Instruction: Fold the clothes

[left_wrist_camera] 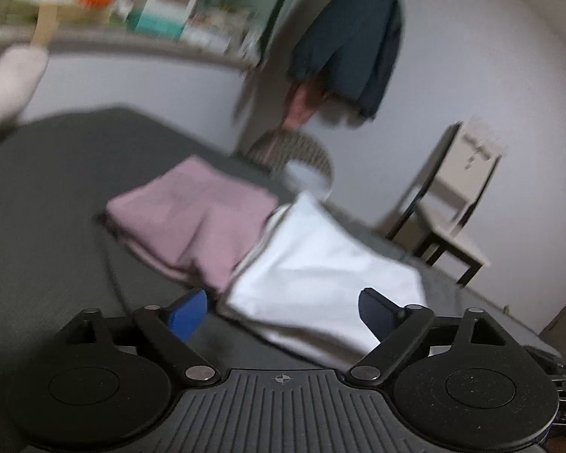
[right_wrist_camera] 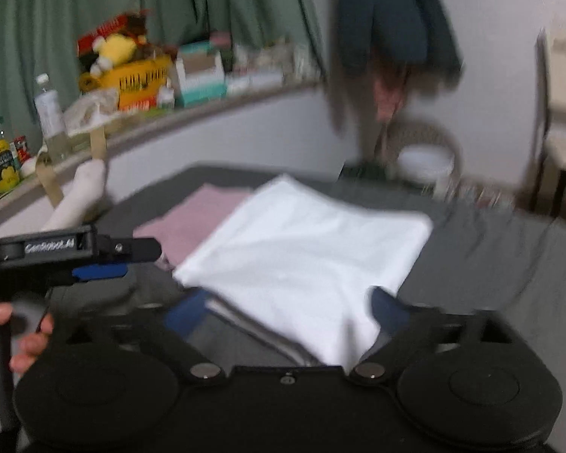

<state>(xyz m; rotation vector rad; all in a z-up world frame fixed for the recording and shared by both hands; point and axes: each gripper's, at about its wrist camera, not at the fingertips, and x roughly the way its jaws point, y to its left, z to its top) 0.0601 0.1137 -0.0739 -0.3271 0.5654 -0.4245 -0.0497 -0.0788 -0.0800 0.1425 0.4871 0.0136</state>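
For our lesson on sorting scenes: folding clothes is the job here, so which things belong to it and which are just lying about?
Belonging to the job:
folded white cloth
folded pink cloth
left hand-held gripper
right hand-held gripper

Just lying about:
clear plastic bottle
yellow basket
cream chair

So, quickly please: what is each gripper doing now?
Left gripper: open, holding nothing.
Right gripper: open around the white cloth, not closed on it.

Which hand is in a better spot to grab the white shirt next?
Probably the right. The right gripper already has its open fingers on either side of the folded white shirt's near edge. The left gripper is open too, but sits a little short of it.
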